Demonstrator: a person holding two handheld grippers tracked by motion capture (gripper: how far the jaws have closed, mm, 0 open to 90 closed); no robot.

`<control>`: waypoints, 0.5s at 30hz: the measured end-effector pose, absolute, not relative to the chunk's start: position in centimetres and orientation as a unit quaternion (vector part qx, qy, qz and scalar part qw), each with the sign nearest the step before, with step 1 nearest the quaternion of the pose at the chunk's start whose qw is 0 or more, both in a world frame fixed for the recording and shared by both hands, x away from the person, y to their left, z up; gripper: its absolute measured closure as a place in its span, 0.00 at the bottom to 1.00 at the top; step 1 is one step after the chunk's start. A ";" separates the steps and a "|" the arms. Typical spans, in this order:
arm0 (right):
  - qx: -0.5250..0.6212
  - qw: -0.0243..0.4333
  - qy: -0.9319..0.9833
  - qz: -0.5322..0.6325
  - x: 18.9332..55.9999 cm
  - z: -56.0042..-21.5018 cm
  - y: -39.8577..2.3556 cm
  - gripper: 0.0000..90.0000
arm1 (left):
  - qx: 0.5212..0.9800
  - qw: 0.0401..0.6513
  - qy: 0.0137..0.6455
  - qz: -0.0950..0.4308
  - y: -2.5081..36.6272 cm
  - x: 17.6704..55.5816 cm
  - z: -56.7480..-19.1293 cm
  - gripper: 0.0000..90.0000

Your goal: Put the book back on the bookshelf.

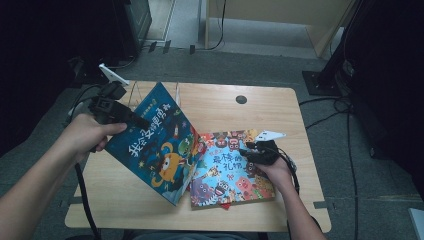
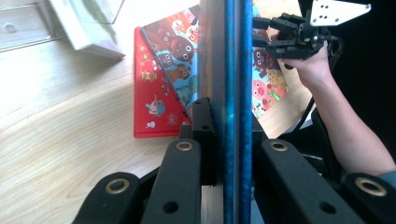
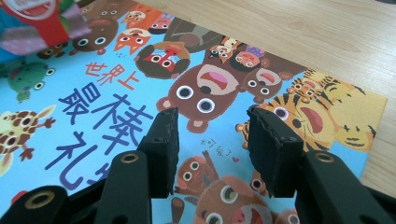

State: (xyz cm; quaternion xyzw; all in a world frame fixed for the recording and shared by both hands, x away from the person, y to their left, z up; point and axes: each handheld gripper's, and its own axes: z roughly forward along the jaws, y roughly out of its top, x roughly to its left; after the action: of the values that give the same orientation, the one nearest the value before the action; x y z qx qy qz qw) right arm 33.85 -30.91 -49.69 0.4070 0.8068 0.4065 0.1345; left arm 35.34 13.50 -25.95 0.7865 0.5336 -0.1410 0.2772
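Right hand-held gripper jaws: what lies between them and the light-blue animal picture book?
Nothing. In the right gripper view the right hand-held gripper stands open just above the light-blue animal picture book, whose cover shows bare between the jaws.

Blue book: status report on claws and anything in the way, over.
Left claw shut on blue book, lifted tilted. Right claw open, pressing animal book flat. Red book beneath; nothing blocking.

You work at a light wooden table [image 1: 280, 107] with rounded corners and a round dark grommet hole [image 1: 241, 99] near its far edge. It stands on a grey floor [image 1: 330, 145] crossed by black cables [image 1: 345, 125], with a pale wooden cabinet [image 1: 280, 15] beyond. Dark equipment flanks both sides, and lighting is dim.
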 end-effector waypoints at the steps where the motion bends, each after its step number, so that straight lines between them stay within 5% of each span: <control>1: 0.407 0.135 0.808 0.404 33.9 -49.7 -30.9 0.59 | 0.784 0.280 0.537 -0.138 13.8 35.1 -25.9 0.93; 15: 0.407 0.136 0.813 0.394 34.6 -49.9 -30.5 0.58 | 0.765 0.287 0.562 -0.132 18.2 32.8 -26.3 0.93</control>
State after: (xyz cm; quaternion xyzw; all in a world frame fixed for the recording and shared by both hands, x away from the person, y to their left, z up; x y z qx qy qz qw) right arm 34.64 -30.49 -49.88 0.4067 0.8129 0.3939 0.1362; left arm 32.76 18.25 -26.31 0.7647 0.5617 -0.1316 0.2869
